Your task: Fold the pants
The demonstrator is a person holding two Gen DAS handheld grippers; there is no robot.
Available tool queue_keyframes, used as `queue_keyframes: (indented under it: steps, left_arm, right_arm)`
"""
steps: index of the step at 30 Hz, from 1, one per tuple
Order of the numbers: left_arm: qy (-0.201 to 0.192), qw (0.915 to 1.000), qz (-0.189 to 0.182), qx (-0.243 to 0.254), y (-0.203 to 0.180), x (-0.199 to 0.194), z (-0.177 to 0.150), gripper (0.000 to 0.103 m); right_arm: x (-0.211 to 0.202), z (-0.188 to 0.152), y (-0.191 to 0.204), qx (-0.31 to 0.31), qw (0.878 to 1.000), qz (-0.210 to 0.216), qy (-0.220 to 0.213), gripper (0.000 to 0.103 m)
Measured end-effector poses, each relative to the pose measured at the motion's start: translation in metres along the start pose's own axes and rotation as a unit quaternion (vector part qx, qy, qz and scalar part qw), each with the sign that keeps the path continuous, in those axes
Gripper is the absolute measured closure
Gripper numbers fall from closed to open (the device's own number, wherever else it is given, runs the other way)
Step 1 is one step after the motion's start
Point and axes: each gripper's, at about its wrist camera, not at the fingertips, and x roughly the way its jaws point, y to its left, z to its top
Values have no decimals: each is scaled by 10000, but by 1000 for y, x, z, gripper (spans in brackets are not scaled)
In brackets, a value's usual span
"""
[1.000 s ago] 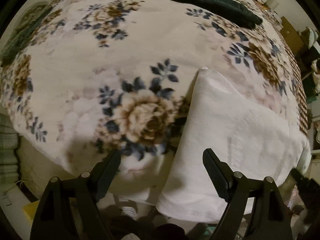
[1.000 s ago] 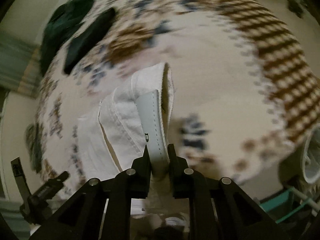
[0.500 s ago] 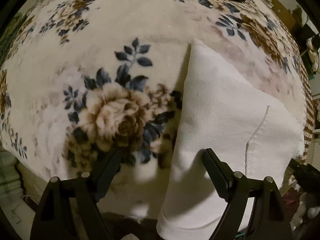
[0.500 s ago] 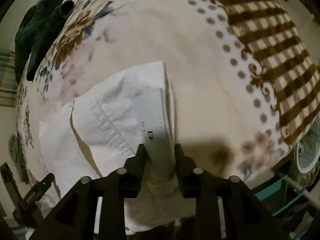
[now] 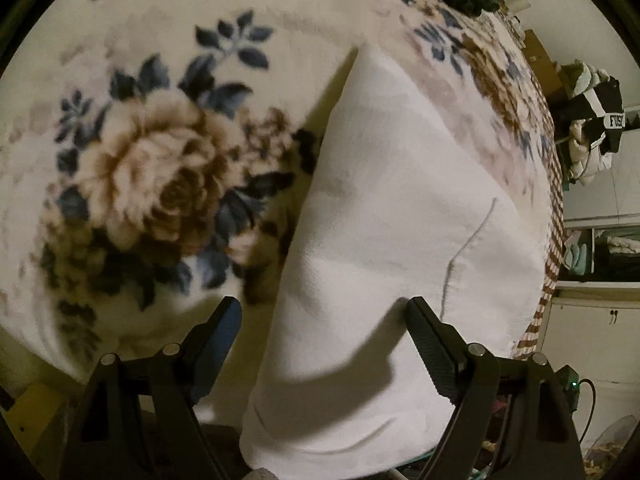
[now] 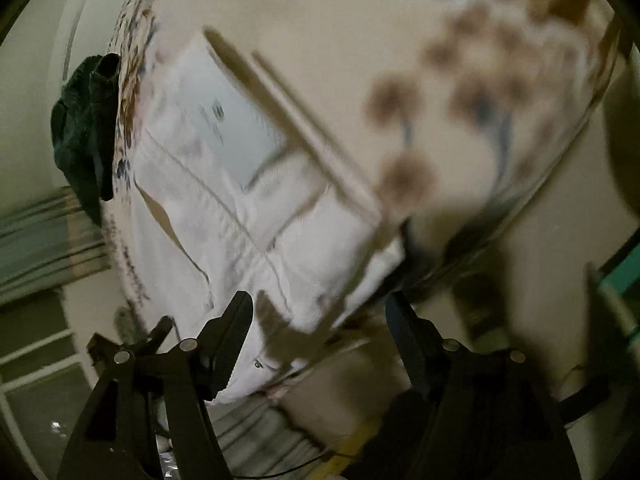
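White pants (image 5: 392, 248) laid on a floral blanket (image 5: 152, 168).
The left gripper (image 5: 324, 332) is held spread; the right gripper (image 6: 320, 332) is opening, apparently released from the blurred waistband.

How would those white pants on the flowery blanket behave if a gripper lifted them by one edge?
The white pants would probably sag and unfold, since they drape limply over the floral blanket edge. They look light for their size. The stitched seams and waistband seem a bit stiffer. The fuzzy blanket likely resists sliding.
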Motion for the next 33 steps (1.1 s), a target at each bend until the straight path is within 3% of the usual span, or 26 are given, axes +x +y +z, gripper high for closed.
queue_keyframes:
  steps: [1, 2, 4, 7, 9, 14, 18, 22, 27, 30, 32, 33]
  left_arm:
    - [19, 10000, -9, 10, 2, 5, 0, 19]
    - [34, 10000, -24, 15, 2, 8, 1, 19]
    - [48, 10000, -69, 34, 4, 12, 2, 19]
    - [47, 9999, -102, 57, 7, 11, 2, 19]
    - [35, 9999, -94, 92, 7, 10, 2, 19]
    - [32, 9999, -120, 97, 6, 14, 2, 19]
    - [16, 9999, -133, 100, 2, 17, 3, 19]
    - [-5, 9998, -169, 96, 1, 21, 4, 17]
    - [-80, 9996, -239, 107, -1, 23, 4, 16]
    - [-228, 9990, -385, -30, 2, 22, 3, 16]
    - [-273, 9987, -430, -42, 2, 22, 2, 17]
    - [-307, 9982, -523, -31, 2, 21, 2, 27]
  right_arm:
    - [7, -1, -1, 71, 10000, 47, -17, 31]
    - [11, -1, 0, 136, 9998, 115, -93, 22]
    - [13, -4, 3, 254, 9993, 137, -256, 19]
    - [11, -10, 20, 97, 9974, 595, -406, 22]
    - [10, -10, 29, -136, 9979, 439, -451, 22]
    - [27, -2, 30, -31, 9984, 370, -425, 19]
    - [23, -4, 48, -127, 9932, 988, -610, 19]
    - [34, -3, 51, -332, 9949, 708, -640, 19]
    - [40, 0, 61, -493, 9931, 850, -636, 19]
    - [45, -2, 71, -614, 9922, 873, -640, 22]
    - [48, -1, 77, -654, 9923, 811, -663, 37]
    - [49, -1, 77, -633, 9927, 769, -674, 44]
